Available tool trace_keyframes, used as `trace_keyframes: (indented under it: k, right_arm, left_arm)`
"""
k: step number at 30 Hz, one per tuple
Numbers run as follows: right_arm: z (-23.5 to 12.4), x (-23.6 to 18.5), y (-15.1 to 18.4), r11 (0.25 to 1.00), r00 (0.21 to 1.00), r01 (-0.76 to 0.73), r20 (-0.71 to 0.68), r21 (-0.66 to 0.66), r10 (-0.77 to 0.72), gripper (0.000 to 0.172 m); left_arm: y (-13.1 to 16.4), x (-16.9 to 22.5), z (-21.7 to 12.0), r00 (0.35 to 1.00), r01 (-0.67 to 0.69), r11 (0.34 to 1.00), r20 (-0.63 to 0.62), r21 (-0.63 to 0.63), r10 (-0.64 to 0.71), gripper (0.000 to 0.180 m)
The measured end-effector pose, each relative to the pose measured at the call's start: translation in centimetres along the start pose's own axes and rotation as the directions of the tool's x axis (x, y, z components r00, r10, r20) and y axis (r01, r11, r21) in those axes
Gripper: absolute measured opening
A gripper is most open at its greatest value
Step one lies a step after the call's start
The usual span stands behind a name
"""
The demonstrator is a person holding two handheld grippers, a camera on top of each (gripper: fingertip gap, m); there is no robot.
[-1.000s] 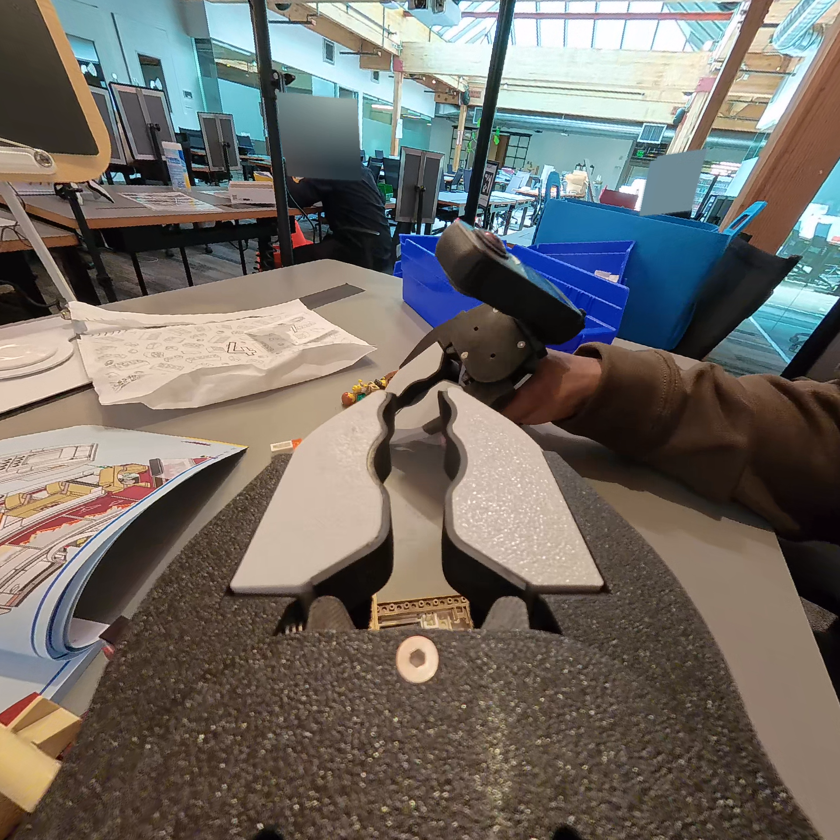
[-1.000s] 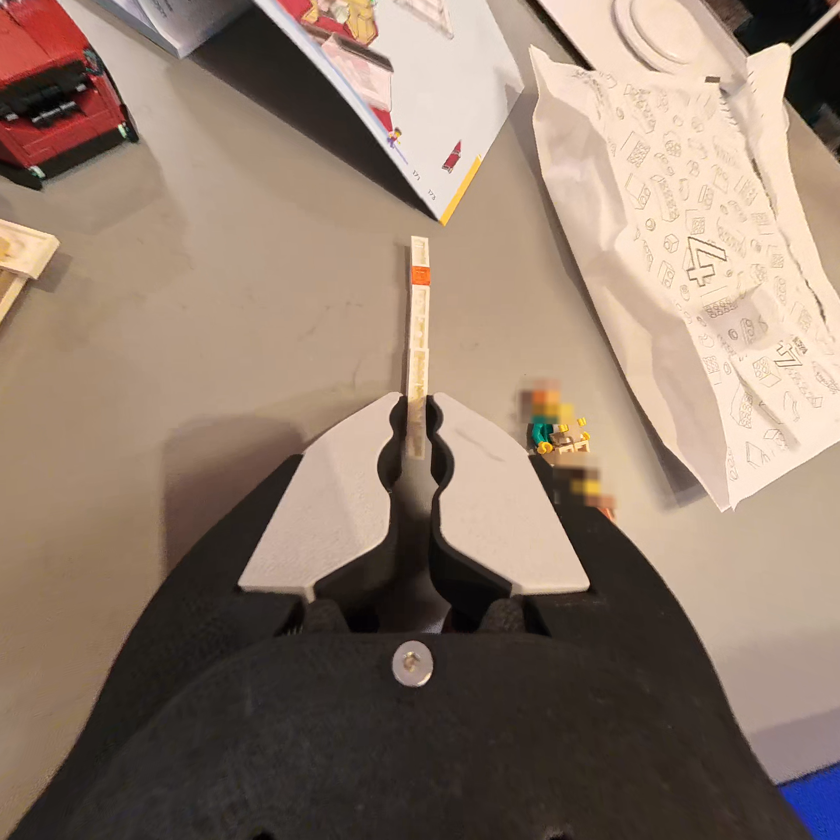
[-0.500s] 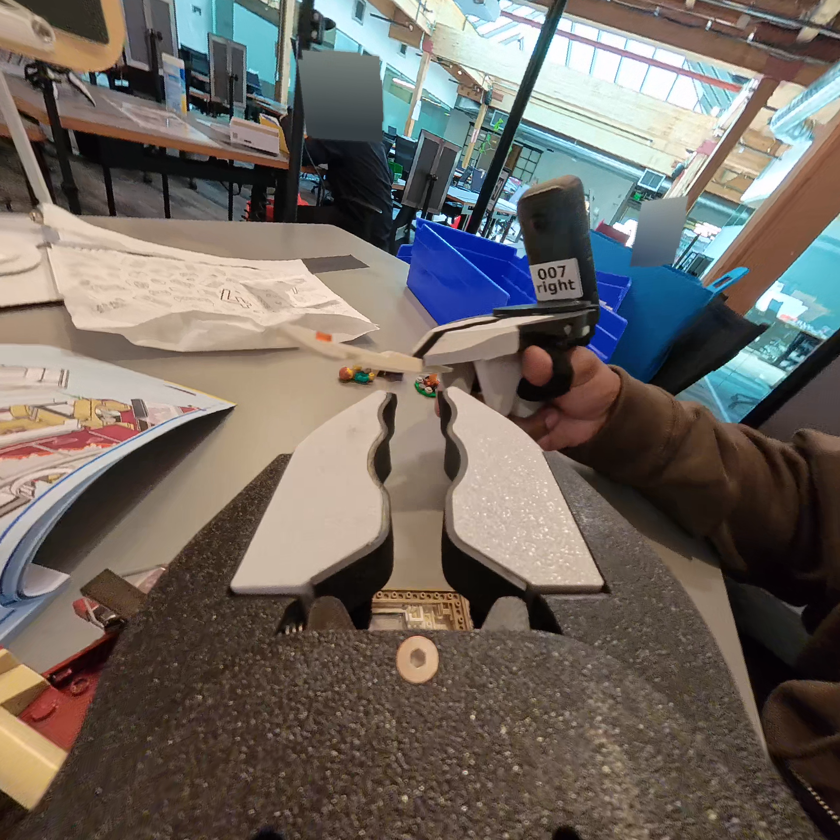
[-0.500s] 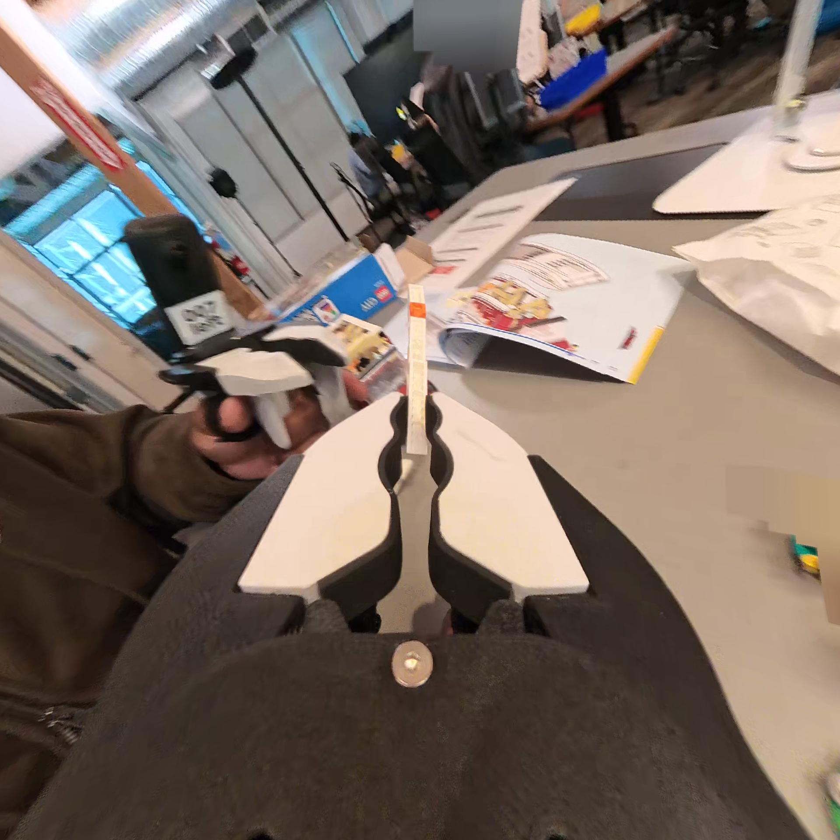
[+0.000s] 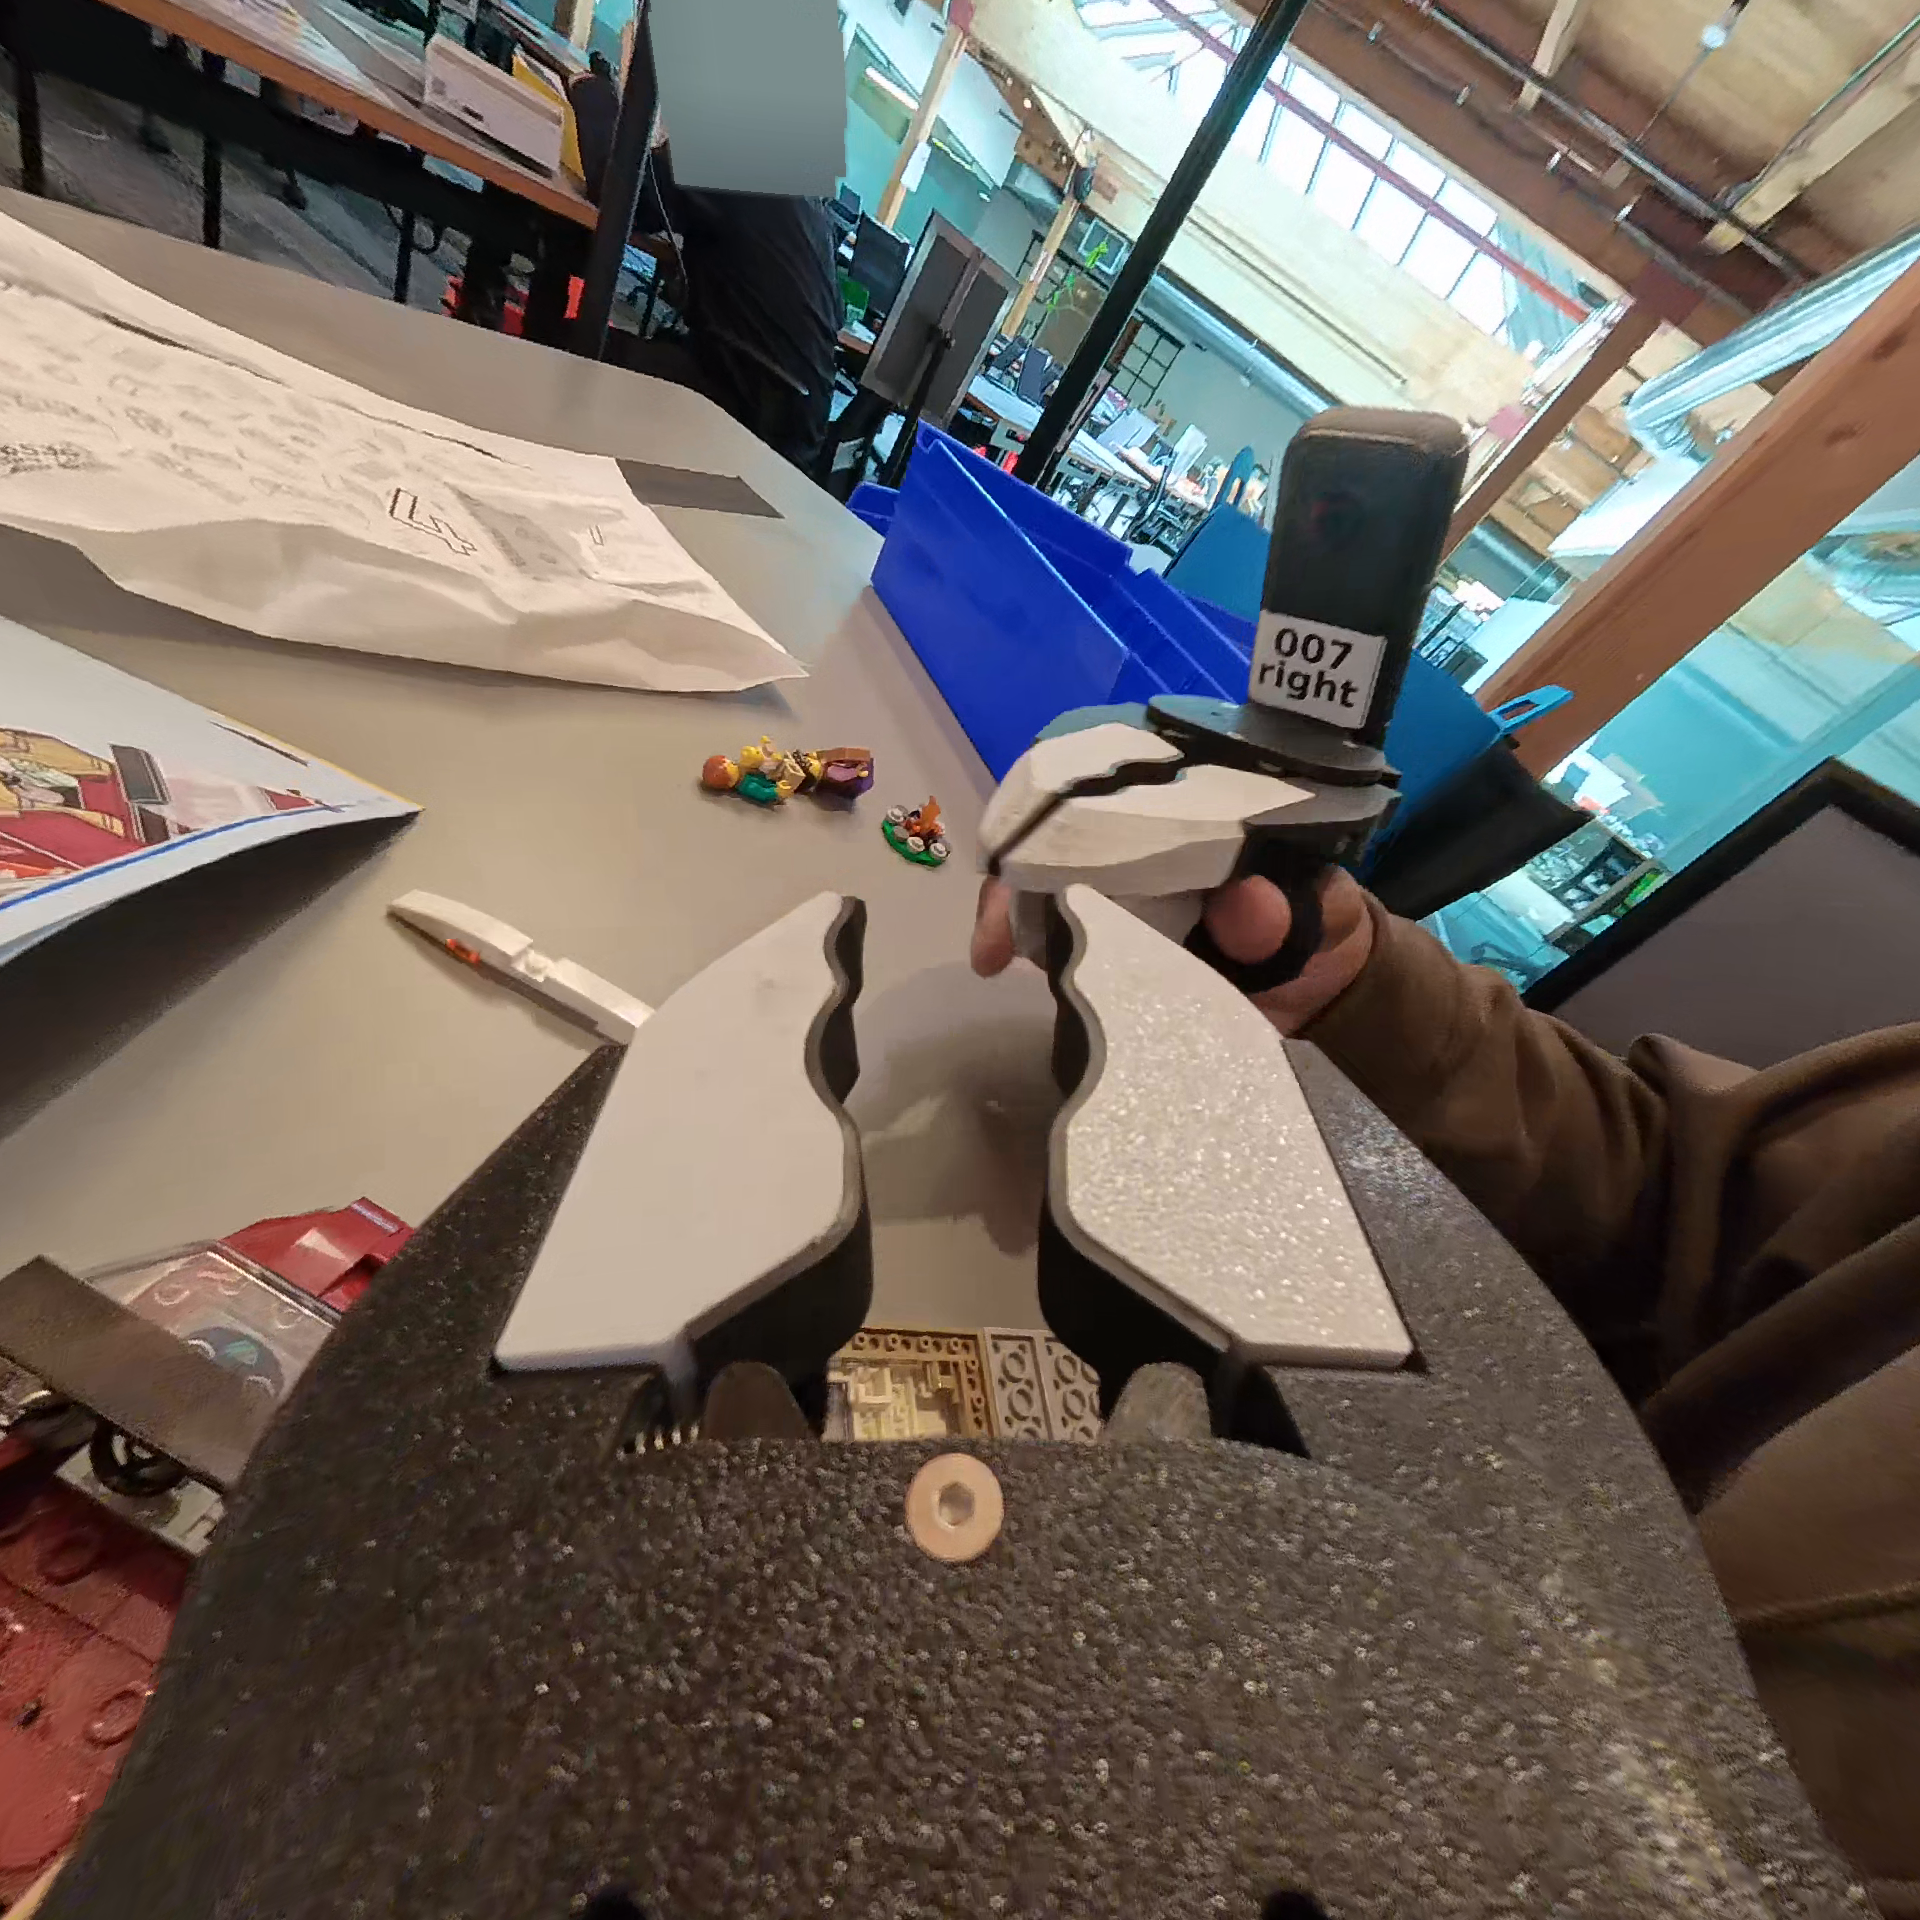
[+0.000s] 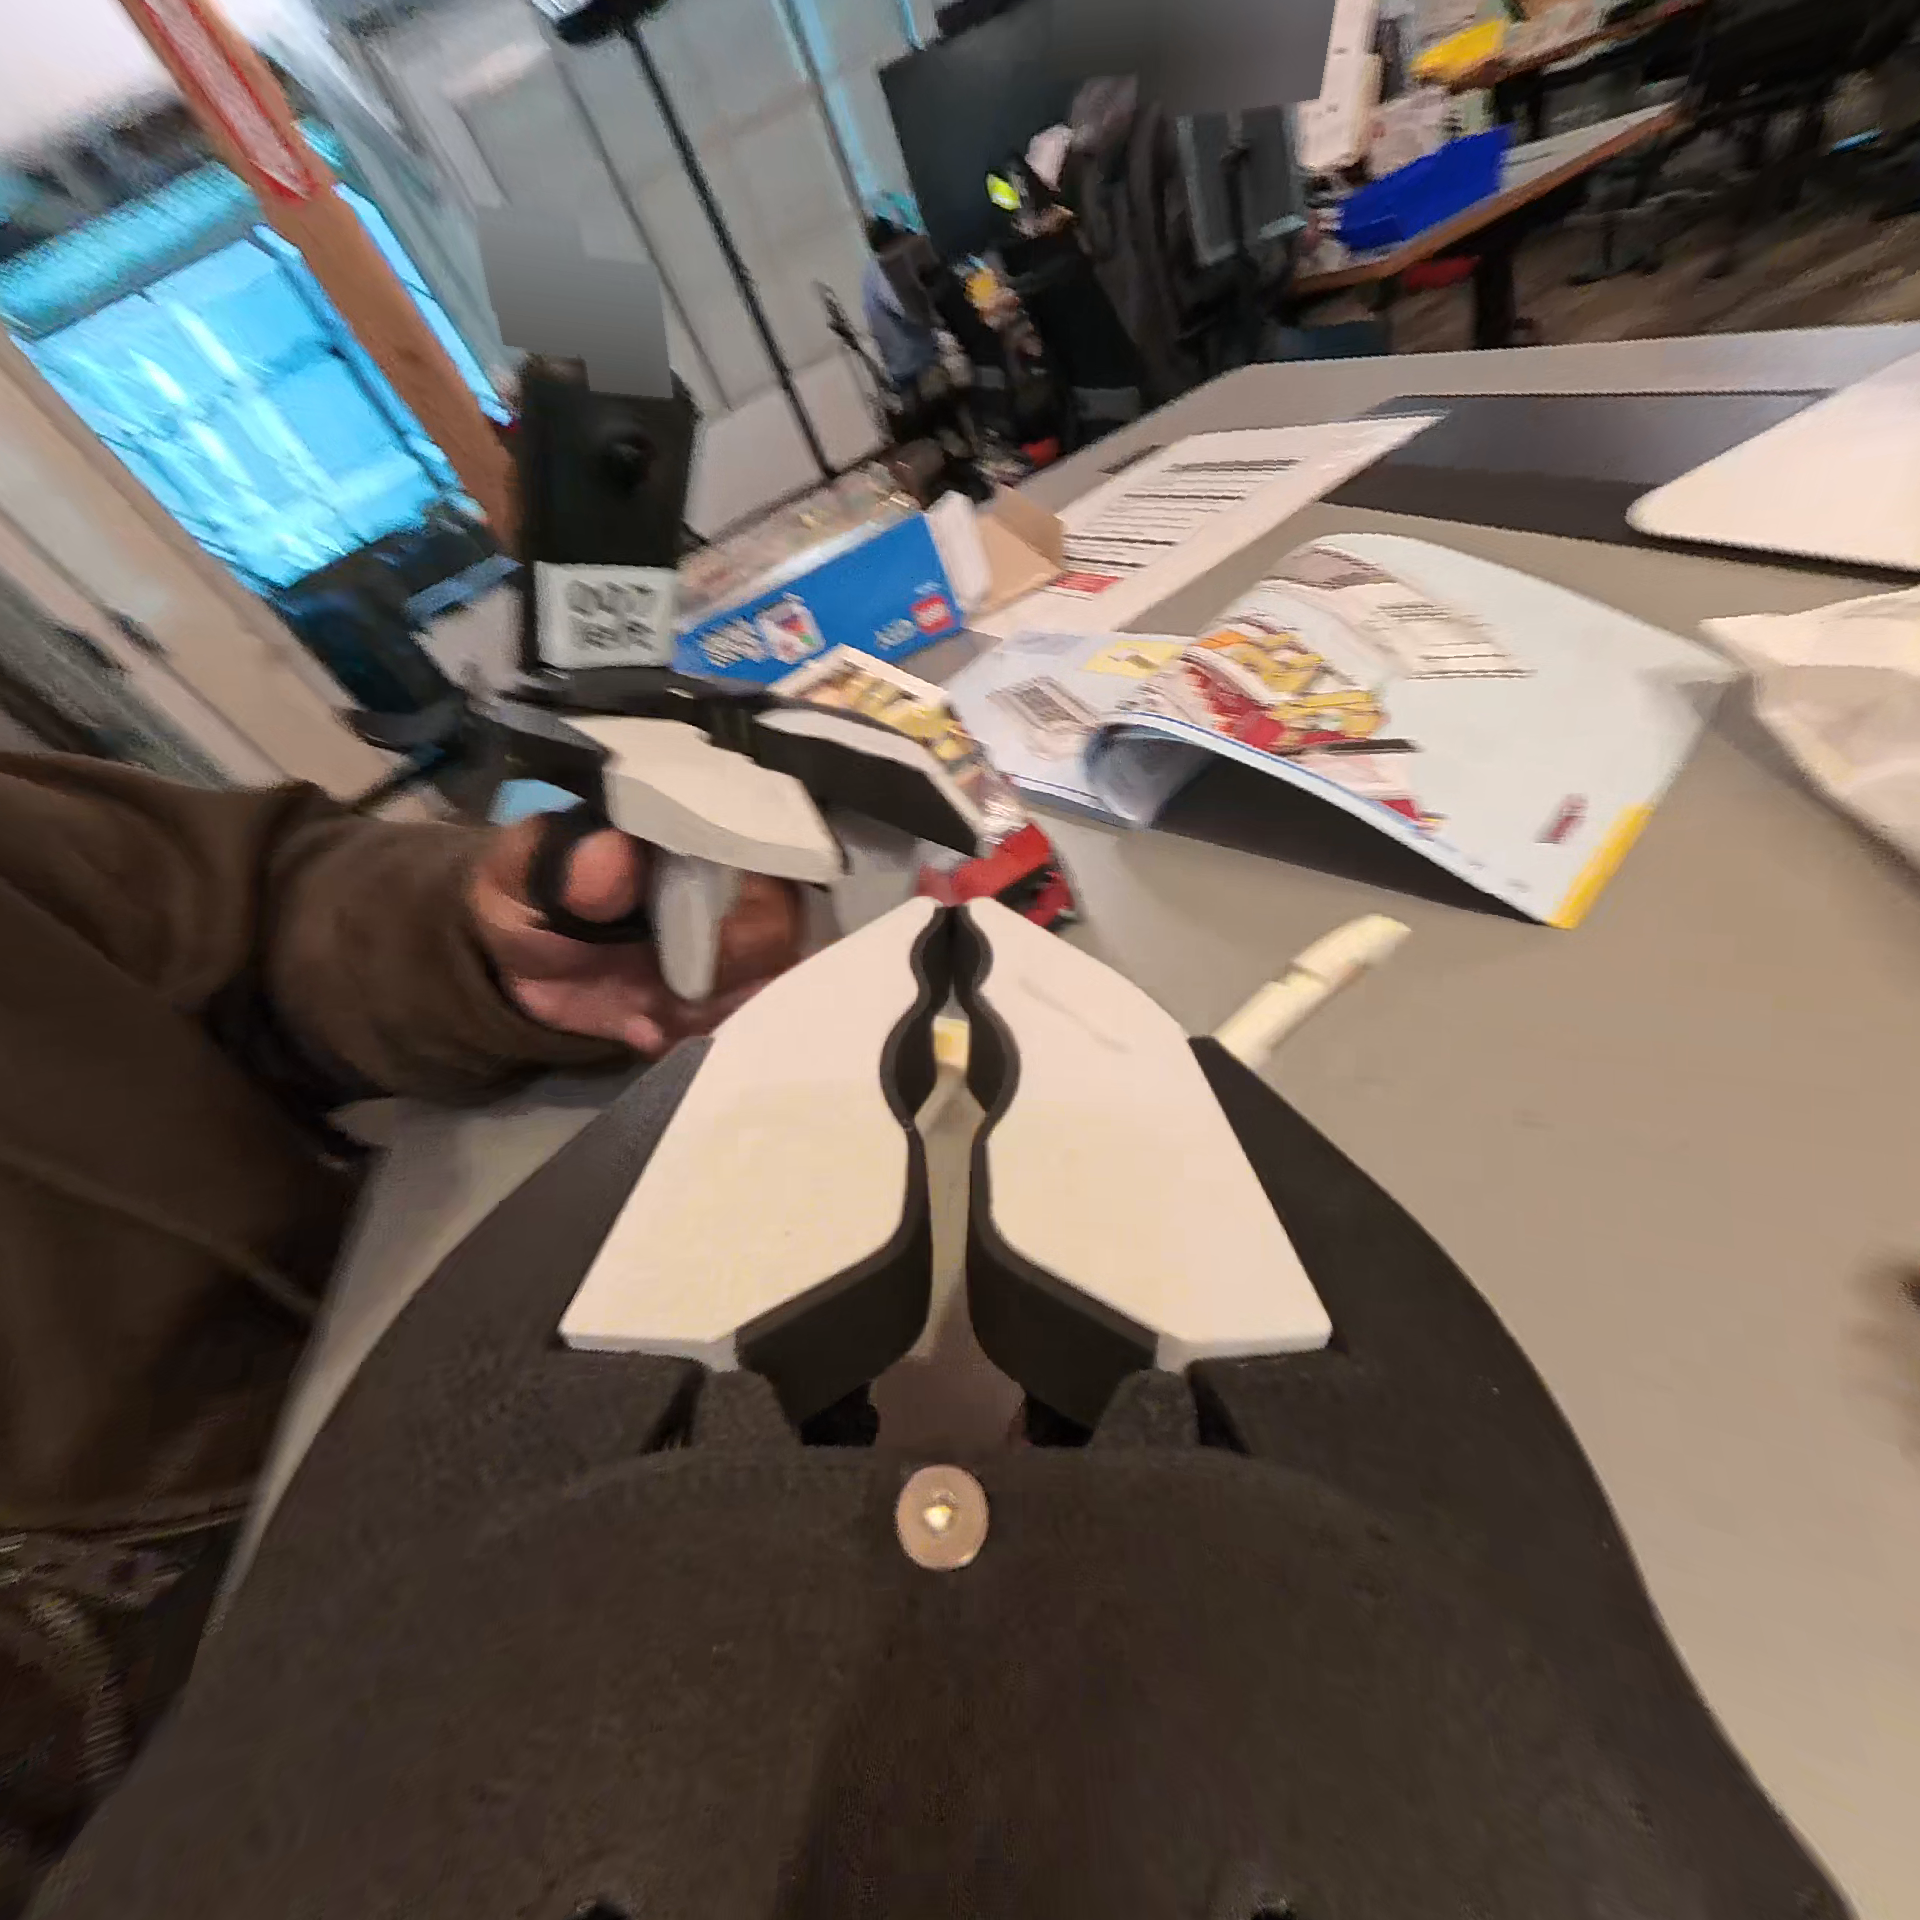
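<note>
Seen along the left gripper (image 5: 956,935), going left to right: an open picture-printed instruction booklet (image 5: 156,790) at the left edge, a crumpled white paper bag with line drawings (image 5: 343,520) behind it on the grey table (image 5: 582,862). Lay flat on that table, just off the left finger's outer edge and apart from it, a long slim white brick-built strip with a small orange mark (image 5: 514,961); near end hidden behind the finger. Farther back, near the middle, lay a cluster of small toy figures (image 5: 790,774) and a little green round piece with orange on top (image 5: 914,831). Left gripper's fingers (image 5: 727,1091) stood spread, bare table showing between them, nothing pinched. Below the gripper body at lower left, part of a red brick-built vehicle (image 5: 312,1247). To the right, blue plastic bins (image 5: 1039,623) and the right gripper (image 5: 1003,842) in a brown-sleeved hand (image 5: 1278,935), fingers pressed together on nothing.

Seen along the right gripper (image 6: 948,914), much blurred: left gripper (image 6: 894,821) in a hand (image 6: 603,956) at left, red vehicle (image 6: 1008,883) just beyond the tips. Own fingers (image 6: 790,1122) shut tip to tip, nothing between. White strip (image 6: 1309,977) lay on the table beside the right finger, untouched. Booklet (image 6: 1351,707) farther right.
</note>
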State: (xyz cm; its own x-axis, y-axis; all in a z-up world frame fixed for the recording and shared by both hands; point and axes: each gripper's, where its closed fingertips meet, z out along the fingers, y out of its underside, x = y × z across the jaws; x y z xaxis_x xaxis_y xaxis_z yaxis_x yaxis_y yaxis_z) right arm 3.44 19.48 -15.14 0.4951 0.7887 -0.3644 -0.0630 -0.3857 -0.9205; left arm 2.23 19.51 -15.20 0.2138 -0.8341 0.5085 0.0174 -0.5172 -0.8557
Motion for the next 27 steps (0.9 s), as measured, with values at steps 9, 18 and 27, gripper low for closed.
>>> trace_keyframes:
  k: [9, 18, 27]
  right_arm:
    - [1.2, 5.8, 5.0, 0.88, 0.845, 0.199, -0.379, -0.432, -0.377, 0.03]
    - [3.0, 7.6, 6.9, 0.778, 0.764, 0.134, -0.436, -0.613, -0.475, 0.017]
    - [1.3, 8.4, 5.5, 0.855, 0.793, 0.128, -0.466, -0.503, -0.393, 0.007]
  left_arm:
    - [-2.2, -0.3, -1.4, 0.97, -0.191, 0.98, 0.165, 0.062, 0.179, 0.028]
    - [-2.2, -0.7, -1.5, 0.965, -0.2, 0.978, 0.186, 0.063, 0.186, 0.027]
    - [-1.6, -1.3, -1.3, 0.969, -0.174, 0.984, 0.186, 0.034, 0.165, 0.026]
